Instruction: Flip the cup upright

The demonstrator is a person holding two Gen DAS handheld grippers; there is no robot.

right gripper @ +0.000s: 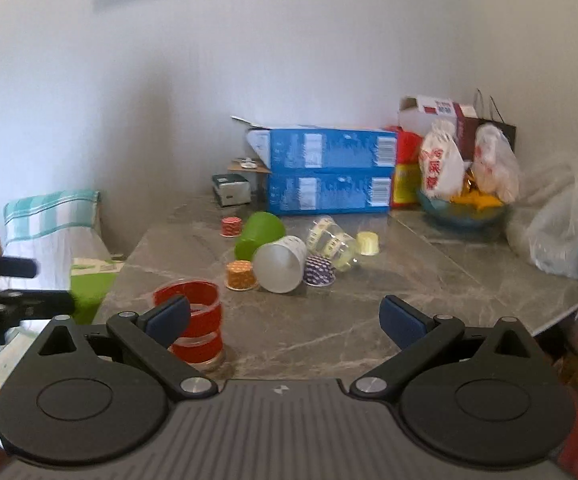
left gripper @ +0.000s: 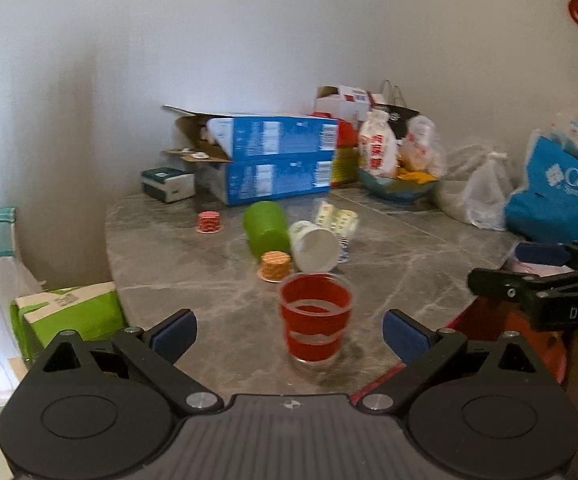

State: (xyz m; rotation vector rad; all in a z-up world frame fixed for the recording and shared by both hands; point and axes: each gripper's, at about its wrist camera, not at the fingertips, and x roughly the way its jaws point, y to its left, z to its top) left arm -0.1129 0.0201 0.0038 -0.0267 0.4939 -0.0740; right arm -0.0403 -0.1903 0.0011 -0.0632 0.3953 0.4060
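Note:
A clear cup with red bands [left gripper: 315, 318] stands upright on the grey marble table [left gripper: 193, 256], just ahead of my open, empty left gripper [left gripper: 289, 336]. It also shows in the right wrist view [right gripper: 197, 320], partly behind the left finger of my open, empty right gripper [right gripper: 285, 320]. A green cup [left gripper: 266, 229], a white cup [left gripper: 315, 249] and a clear printed cup [left gripper: 337, 220] lie on their sides farther back. The right gripper appears at the right edge of the left wrist view [left gripper: 537, 284].
Small capsules, orange [left gripper: 275, 266] and red [left gripper: 210, 222], sit by the lying cups. Stacked blue boxes [left gripper: 277, 160], a bowl with bags [left gripper: 399, 184], plastic bags [left gripper: 477, 188] and a blue bag [left gripper: 561, 196] crowd the back and right. A green box [left gripper: 69, 312] lies left of the table.

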